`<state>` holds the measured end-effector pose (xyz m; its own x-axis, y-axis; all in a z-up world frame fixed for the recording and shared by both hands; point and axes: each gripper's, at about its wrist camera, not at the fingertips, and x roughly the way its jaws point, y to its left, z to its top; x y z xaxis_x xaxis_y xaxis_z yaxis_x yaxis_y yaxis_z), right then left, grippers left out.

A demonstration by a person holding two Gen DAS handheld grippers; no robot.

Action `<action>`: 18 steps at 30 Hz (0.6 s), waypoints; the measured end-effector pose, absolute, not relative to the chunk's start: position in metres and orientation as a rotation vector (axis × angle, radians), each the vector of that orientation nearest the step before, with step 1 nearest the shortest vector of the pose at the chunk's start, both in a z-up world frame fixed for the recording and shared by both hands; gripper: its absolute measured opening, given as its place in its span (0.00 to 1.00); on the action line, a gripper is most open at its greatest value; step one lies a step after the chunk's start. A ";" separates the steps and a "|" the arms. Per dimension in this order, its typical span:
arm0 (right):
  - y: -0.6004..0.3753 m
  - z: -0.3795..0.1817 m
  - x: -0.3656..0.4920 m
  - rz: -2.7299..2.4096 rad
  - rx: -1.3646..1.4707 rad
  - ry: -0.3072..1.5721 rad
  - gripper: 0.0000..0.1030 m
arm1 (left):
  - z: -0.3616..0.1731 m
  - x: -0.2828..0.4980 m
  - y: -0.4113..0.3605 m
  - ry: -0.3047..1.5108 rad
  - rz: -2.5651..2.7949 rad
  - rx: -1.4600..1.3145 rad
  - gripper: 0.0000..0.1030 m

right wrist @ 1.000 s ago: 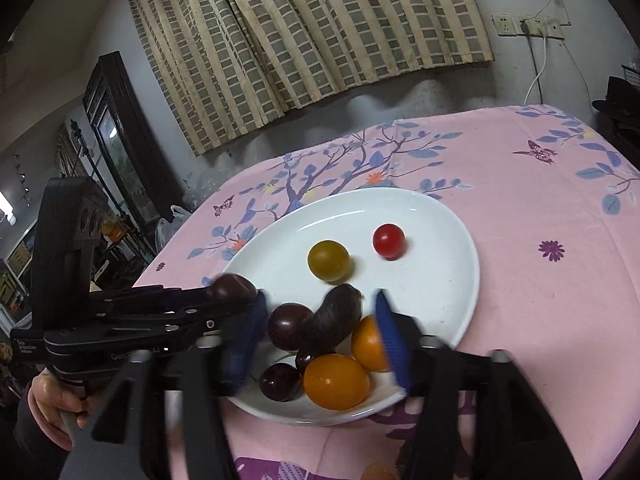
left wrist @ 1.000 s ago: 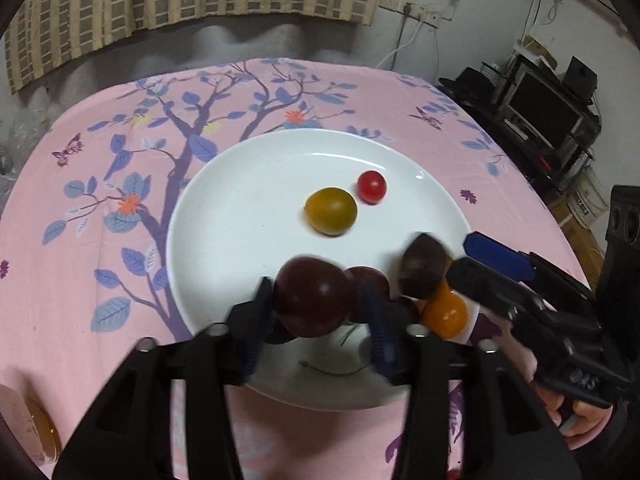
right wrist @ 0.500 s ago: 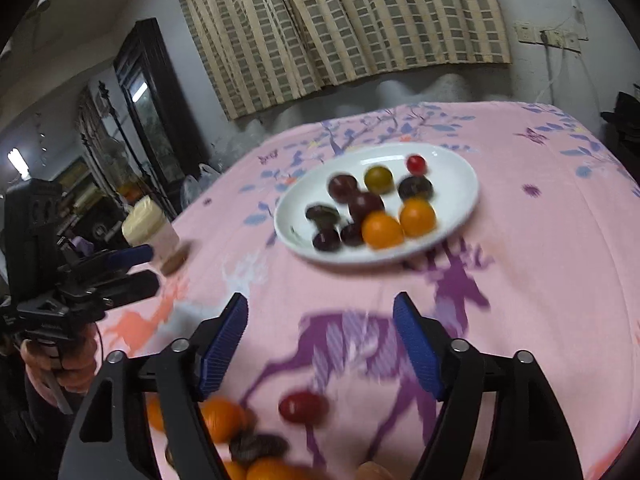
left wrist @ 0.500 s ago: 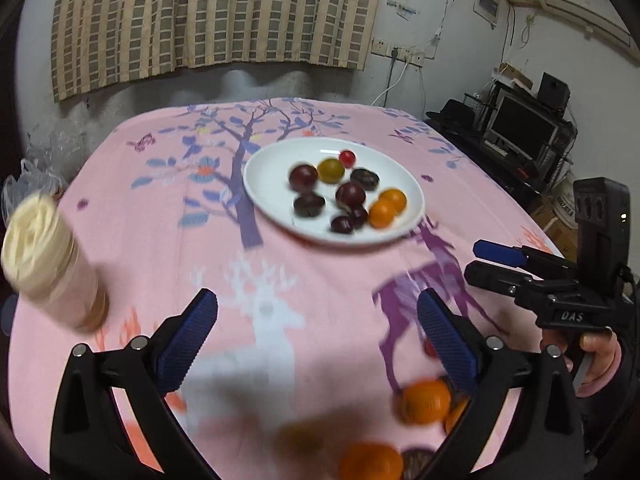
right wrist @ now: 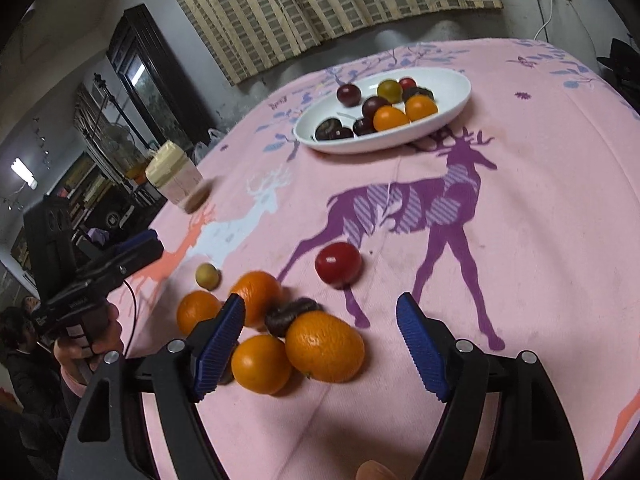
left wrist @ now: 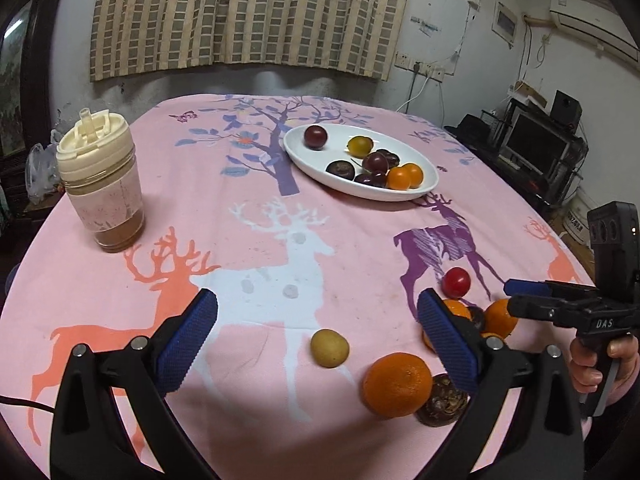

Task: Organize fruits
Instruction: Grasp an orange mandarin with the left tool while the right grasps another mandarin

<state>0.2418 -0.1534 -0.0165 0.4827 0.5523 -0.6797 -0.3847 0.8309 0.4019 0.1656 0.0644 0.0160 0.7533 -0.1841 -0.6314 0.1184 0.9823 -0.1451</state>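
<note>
Left tongs [left wrist: 317, 331] hang released and empty above the table [left wrist: 260, 240], with the small yellow-green fruit [left wrist: 329, 348] lying between the pads. From this view I'd judge that fruit the easiest pick: I would lower straight over it, close gently so it doesn't roll, then carry it to the white plate [left wrist: 428, 184] at the far side, where dark, yellow and orange fruits already sit. A big orange [left wrist: 397, 385] and a brown wrinkled fruit [left wrist: 440, 407] lie partly behind my right pad, and I cannot see the cluster beyond it whole.

Right tongs [right wrist: 320, 344] are spread wide too, holding nothing, over a huddle of oranges [right wrist: 324, 347] touching one another. I'd take the nearest, outermost one and leave the red tomato [right wrist: 338, 263] for later. A dark fruit [right wrist: 290, 314] wedged among them is hard to identify; the lidded jar [right wrist: 176, 176] is blurred.
</note>
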 end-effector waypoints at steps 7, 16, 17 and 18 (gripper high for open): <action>-0.145 -0.026 0.238 0.580 0.164 0.950 0.60 | 0.017 0.166 0.065 0.695 -0.159 -0.095 0.95; -0.156 -0.030 0.237 0.585 0.223 0.959 0.40 | 0.015 0.167 0.065 0.726 -0.222 -0.115 0.95; -0.158 -0.030 0.236 0.584 0.237 0.953 0.40 | 0.013 0.165 0.062 0.741 -0.273 -0.111 0.95; -0.161 -0.029 0.236 0.583 0.249 0.946 0.40 | 0.012 0.163 0.058 0.756 -0.336 -0.104 0.95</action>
<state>0.2358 -0.1607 -0.0294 0.4468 0.5706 -0.6890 -0.3596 0.8198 0.4457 0.1629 0.0583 0.0120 0.6772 -0.3351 -0.6551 0.2611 0.9418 -0.2118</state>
